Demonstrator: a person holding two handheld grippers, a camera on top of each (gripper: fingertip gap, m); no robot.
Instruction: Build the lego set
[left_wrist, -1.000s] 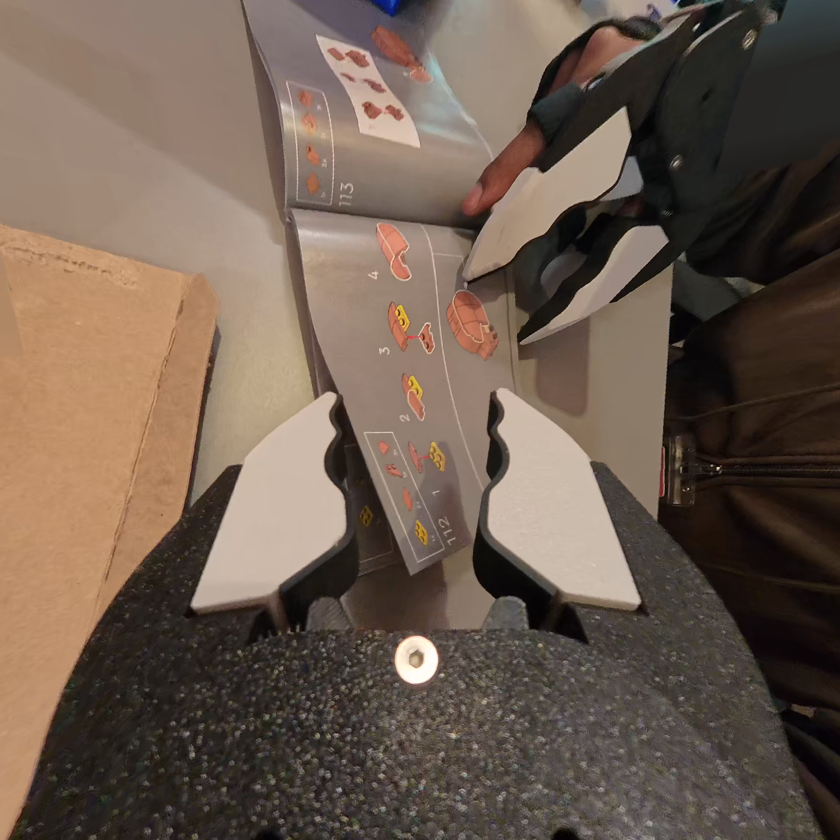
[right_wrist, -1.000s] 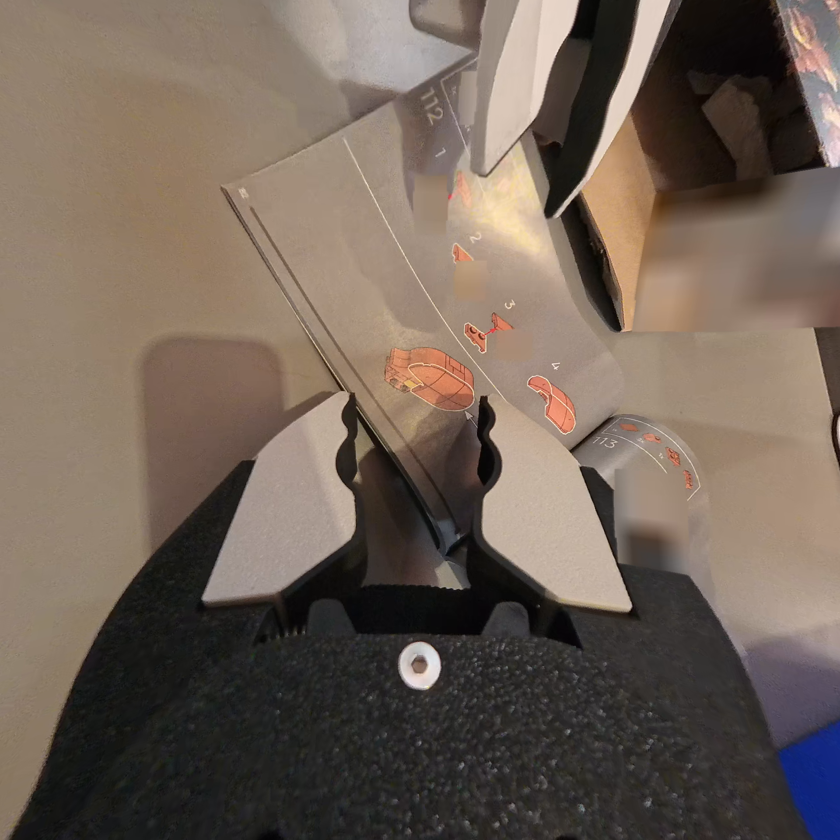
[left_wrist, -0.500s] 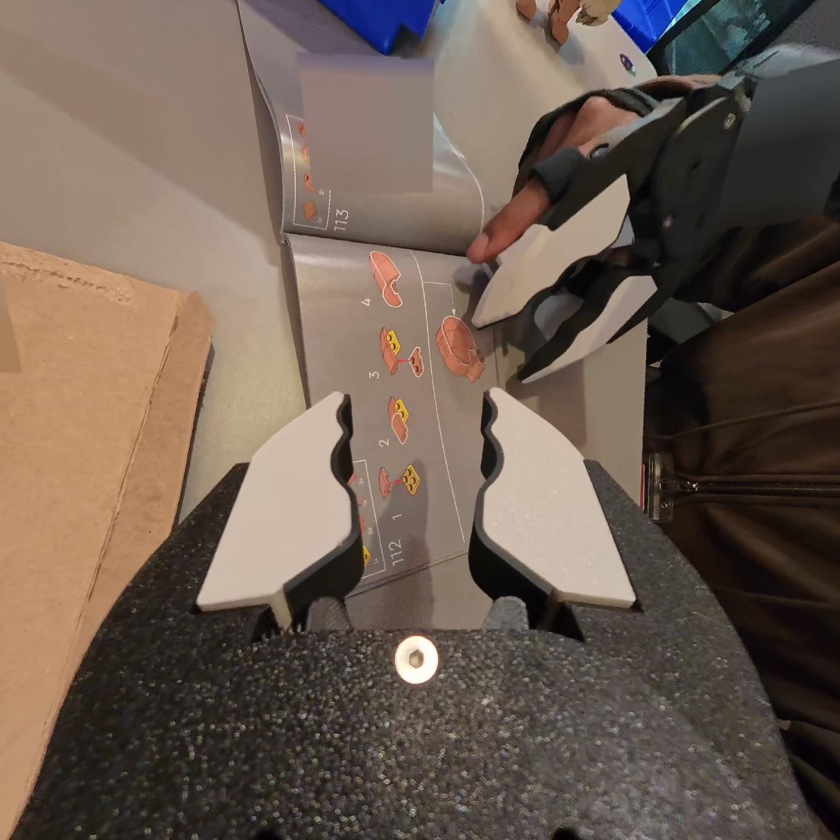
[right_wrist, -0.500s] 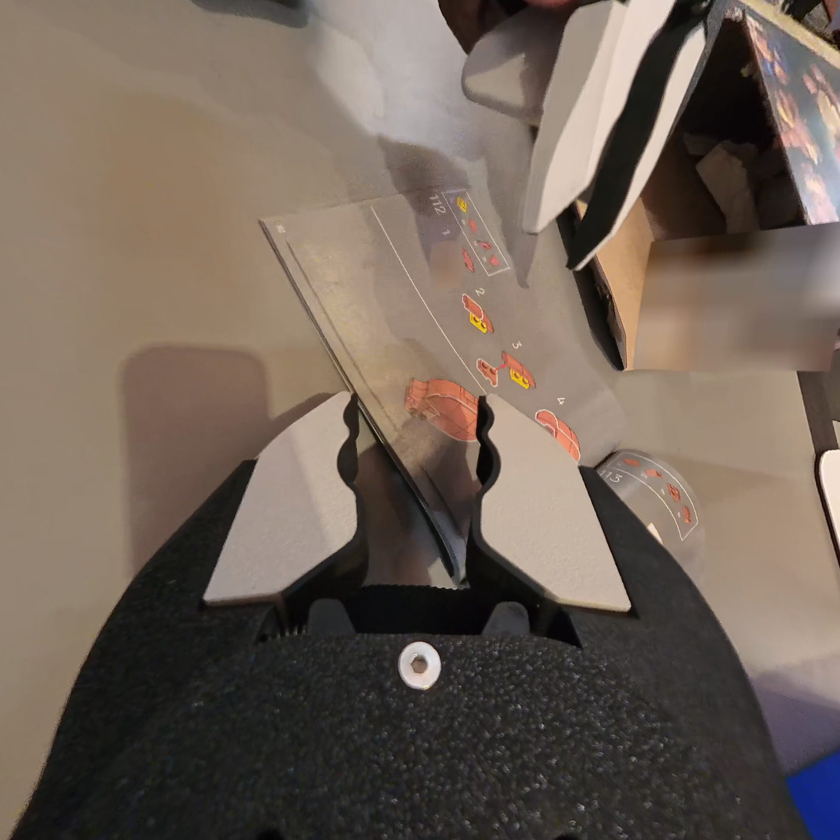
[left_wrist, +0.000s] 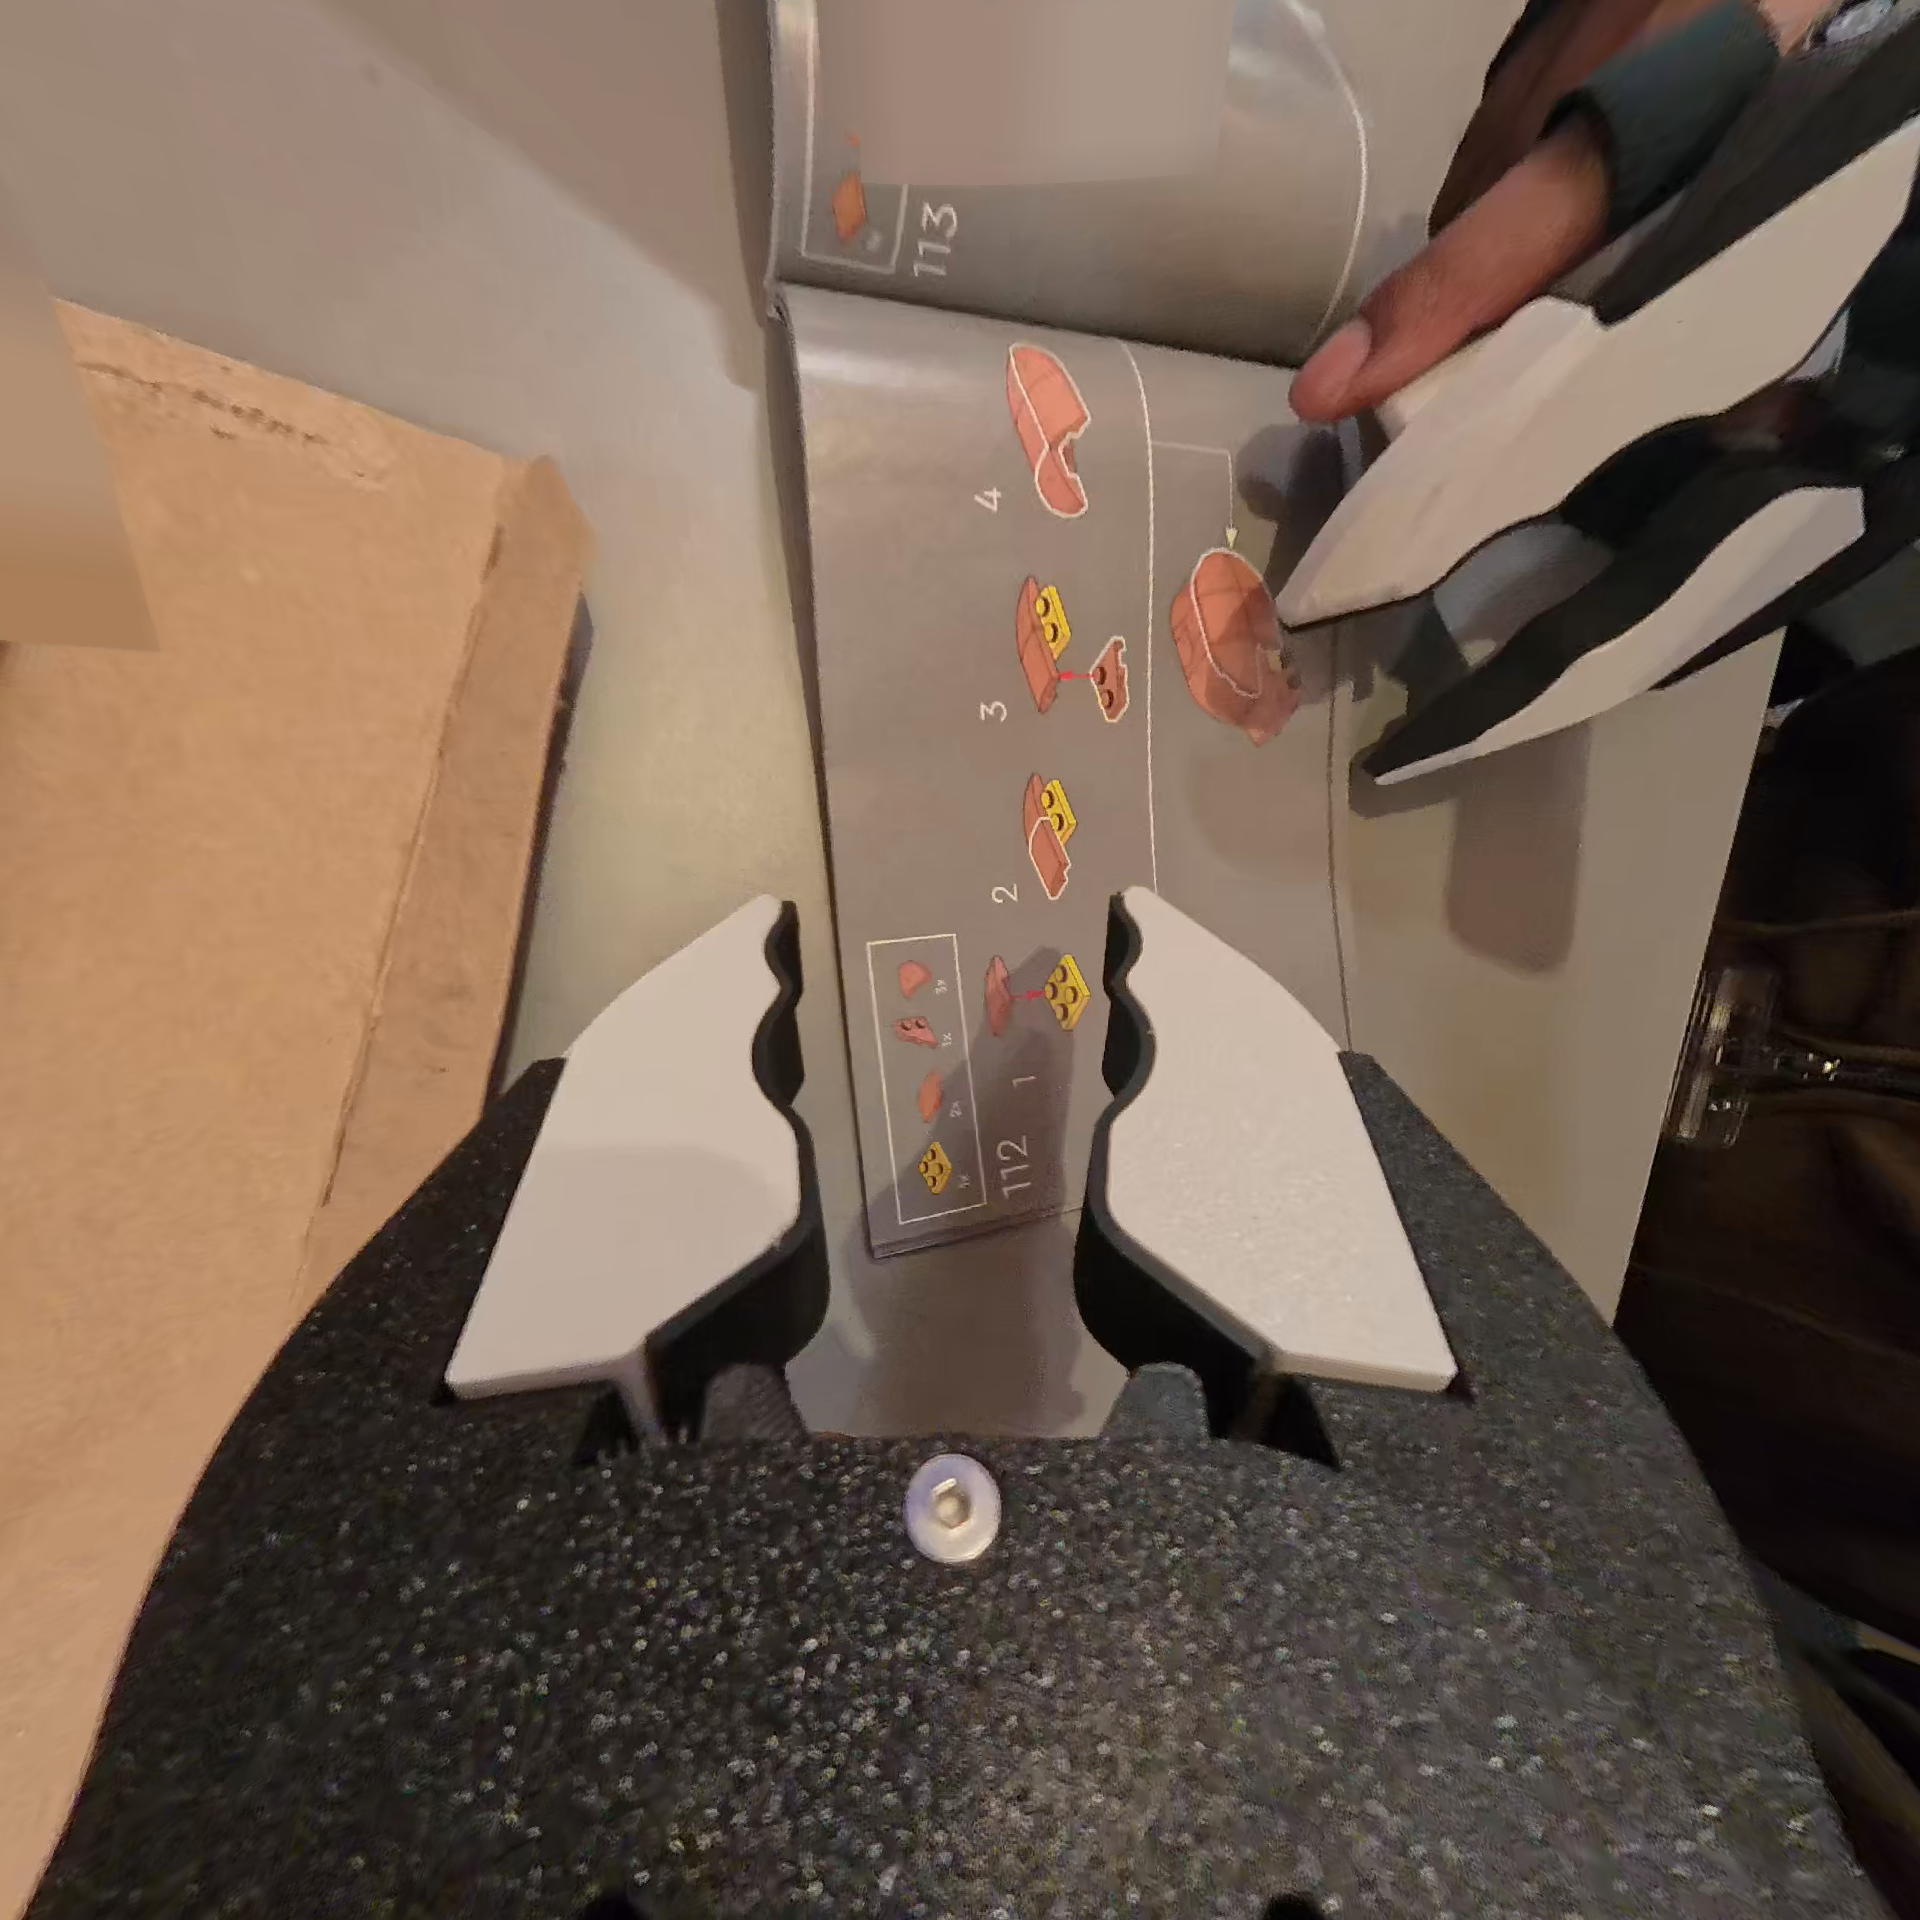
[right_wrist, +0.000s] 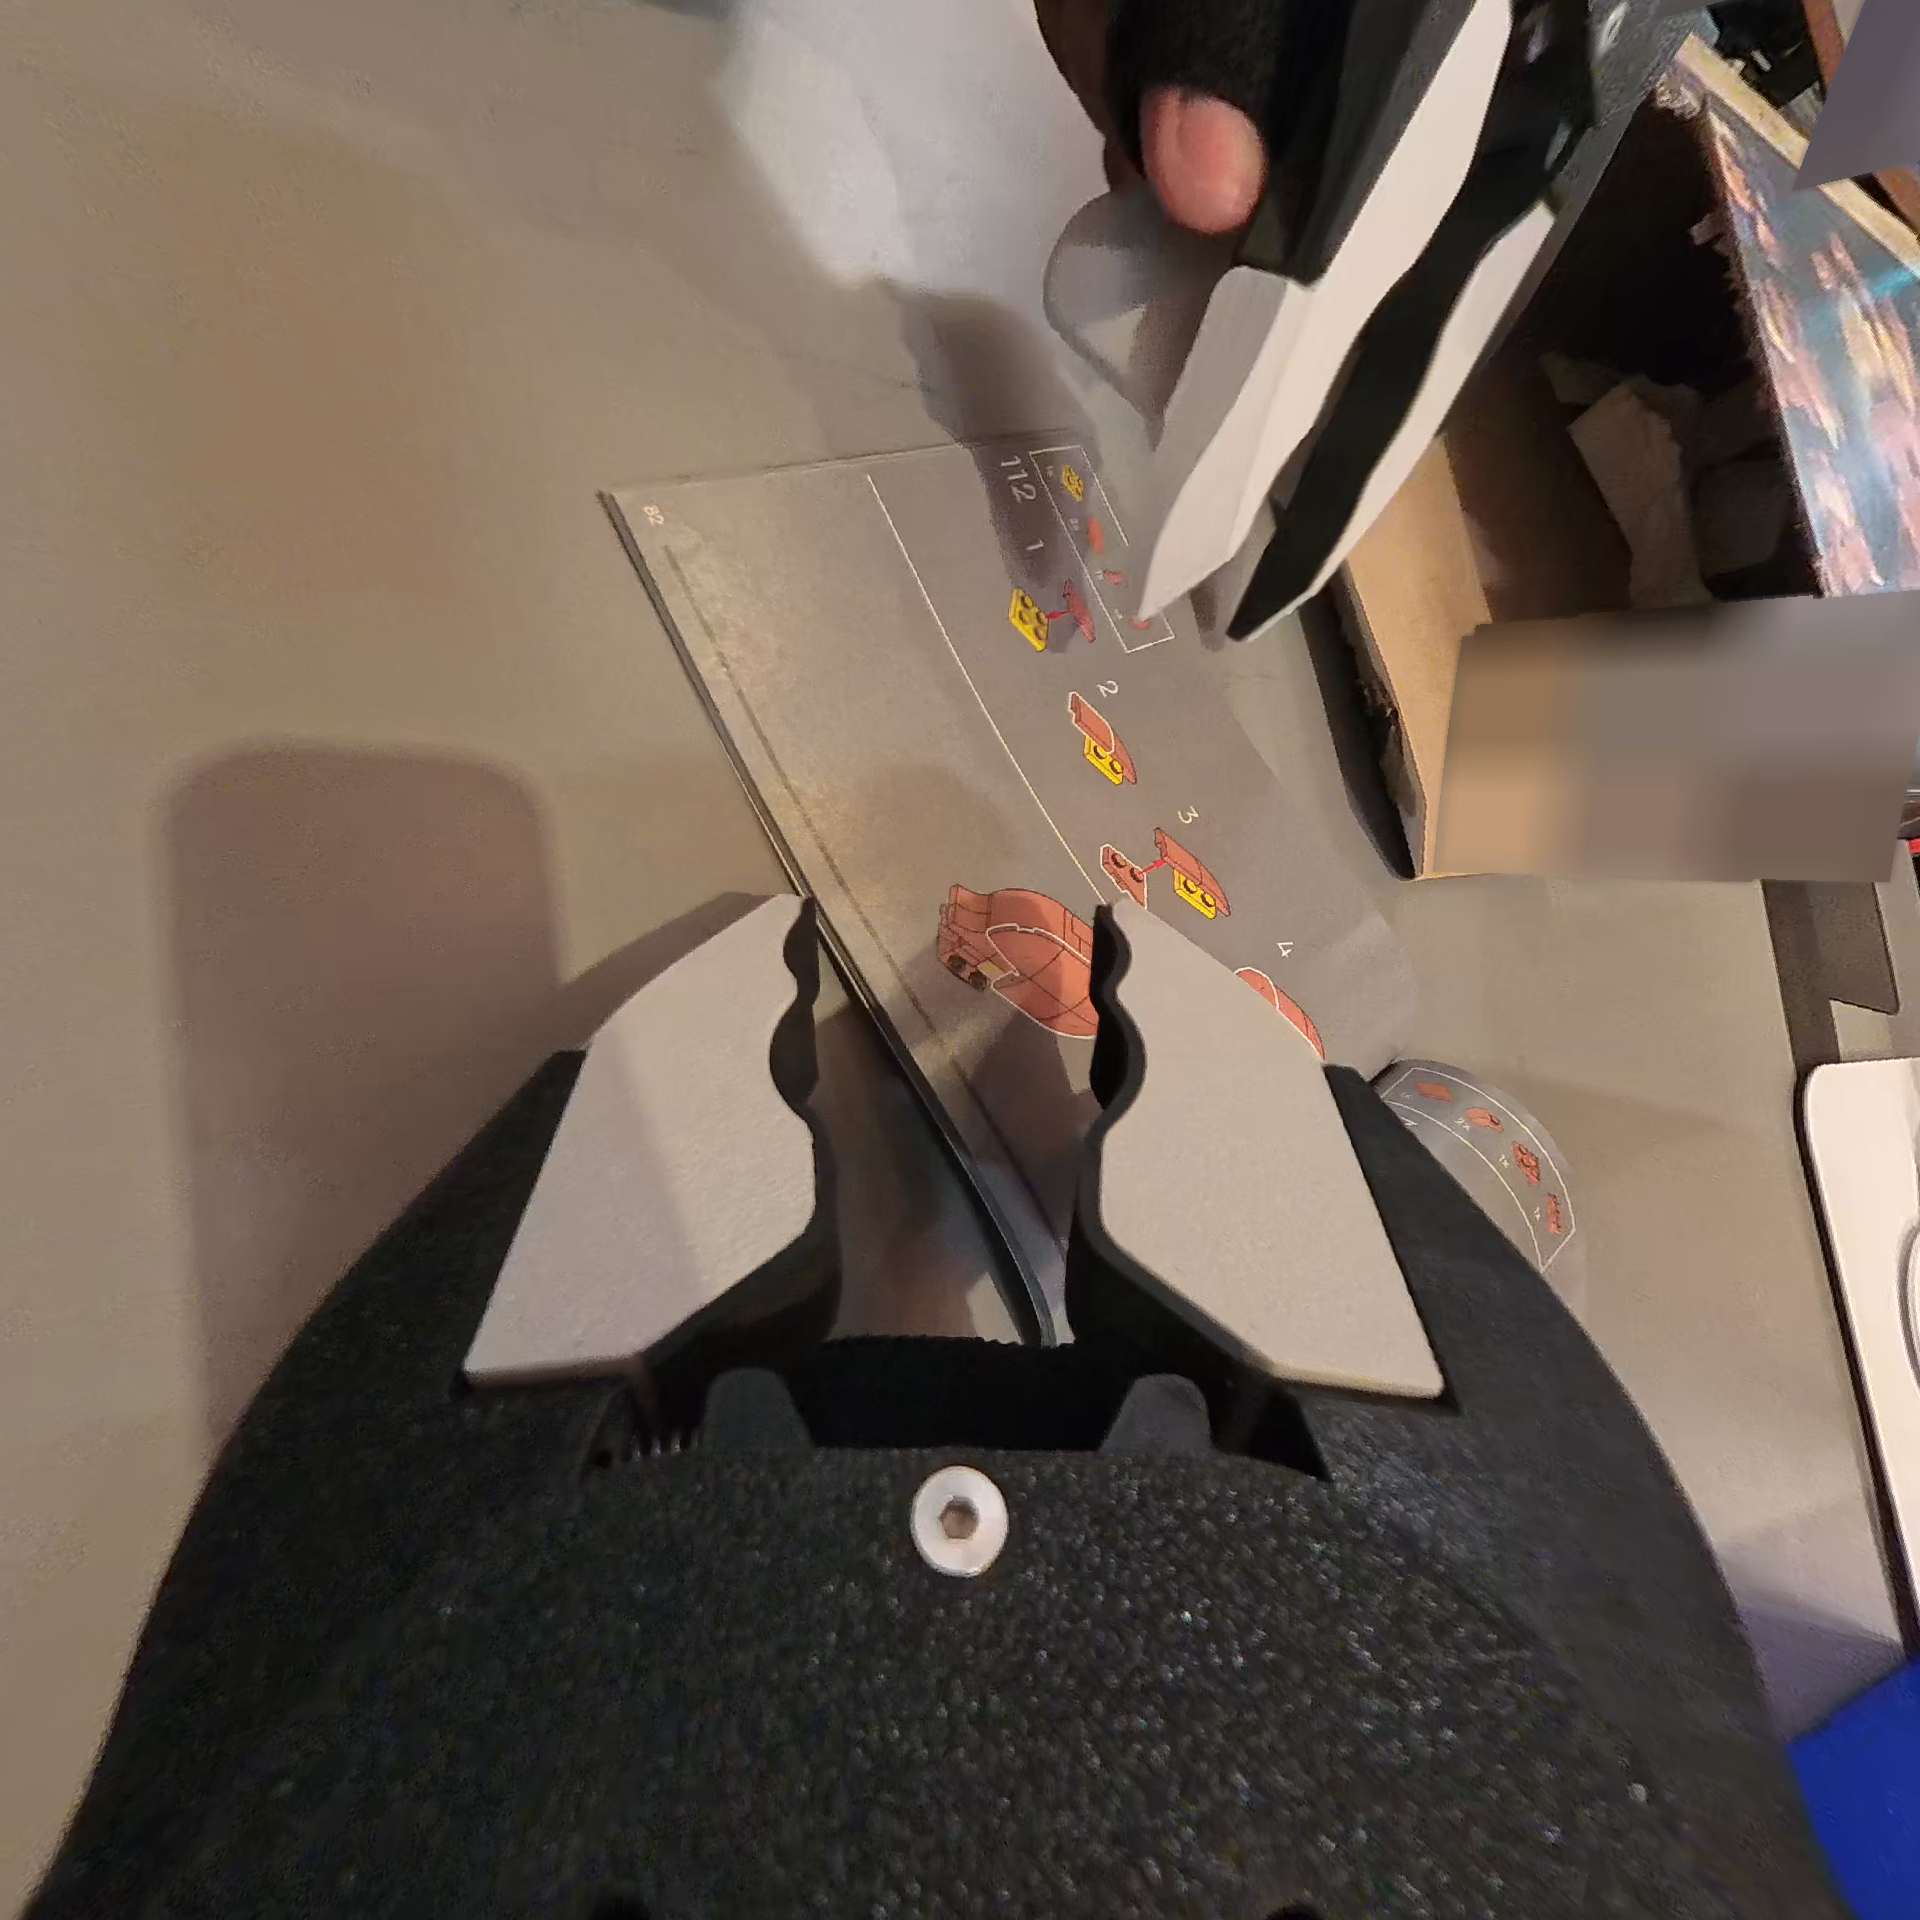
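Grey glossy instruction booklet (left_wrist: 1049, 727) is kept flat for reading, w/ spread left gripper (left_wrist: 951, 1039) at 6 o'clock and spread right gripper (right_wrist: 951, 1049) straddling its edge.

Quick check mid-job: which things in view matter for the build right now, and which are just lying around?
In use:
instruction booklet, open on the table
right gripper, open around the booklet's edge
left gripper, open above the page

Lying about:
cardboard box
blue object
white object

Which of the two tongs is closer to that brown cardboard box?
Left. The left tongs hover over the booklet right beside the cardboard box; the right tongs sit at the booklet's opposite edge, farther away.
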